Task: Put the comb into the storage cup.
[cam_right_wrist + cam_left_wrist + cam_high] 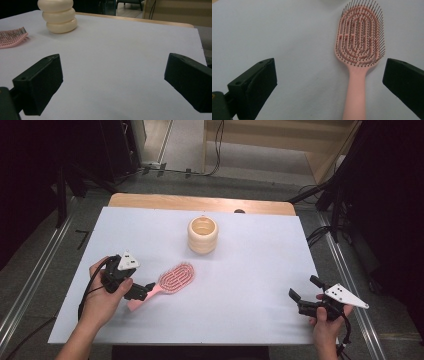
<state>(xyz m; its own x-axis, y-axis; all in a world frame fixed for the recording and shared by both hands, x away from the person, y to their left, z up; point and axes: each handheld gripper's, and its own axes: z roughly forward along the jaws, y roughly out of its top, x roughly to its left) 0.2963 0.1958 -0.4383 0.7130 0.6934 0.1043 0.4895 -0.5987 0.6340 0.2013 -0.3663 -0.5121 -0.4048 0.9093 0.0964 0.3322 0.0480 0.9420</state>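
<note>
- Bare table [250, 285] lies wide between the hairbrush [172, 279] and the right gripper [303, 293].
- The cream holder [203, 235] stands behind, well apart from the hairbrush.

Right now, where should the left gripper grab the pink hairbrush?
Probably by the handle of the pink hairbrush, coming straight down from above. It lies flat, bristles up, and the handle is narrow and smooth between the open jaws of the left gripper, unlike the wide, spiky head.

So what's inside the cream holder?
From above, the holder shows its inner wall, with nothing sticking out; its floor is too shadowed to tell. The brush lies outside it on the table.
</note>
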